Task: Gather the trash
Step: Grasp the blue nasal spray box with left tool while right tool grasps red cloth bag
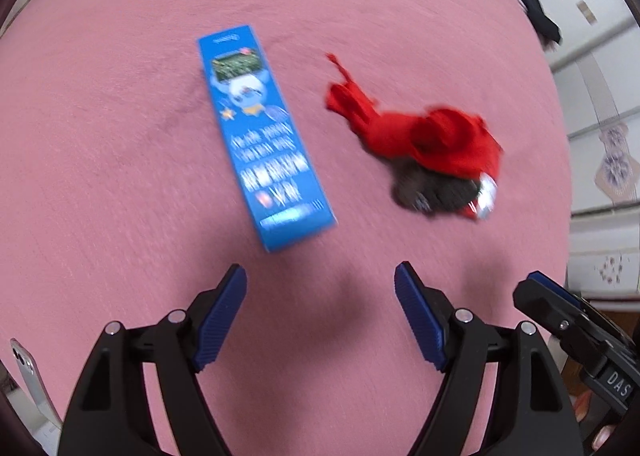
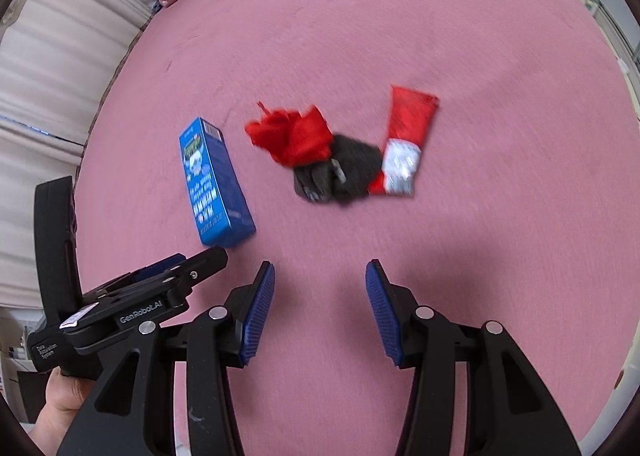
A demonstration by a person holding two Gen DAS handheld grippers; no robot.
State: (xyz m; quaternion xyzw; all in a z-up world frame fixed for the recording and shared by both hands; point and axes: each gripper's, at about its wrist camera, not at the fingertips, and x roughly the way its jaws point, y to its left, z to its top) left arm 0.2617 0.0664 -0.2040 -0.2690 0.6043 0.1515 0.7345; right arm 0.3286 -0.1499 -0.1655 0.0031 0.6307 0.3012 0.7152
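On the pink bedspread wide bare cloth surrounds the trash: a blue box, beside it a crumpled red wrapper over a dark wad touching a red-and-silver packet. The left gripper and right gripper hover side by side above the near cloth, jaws spread, empty
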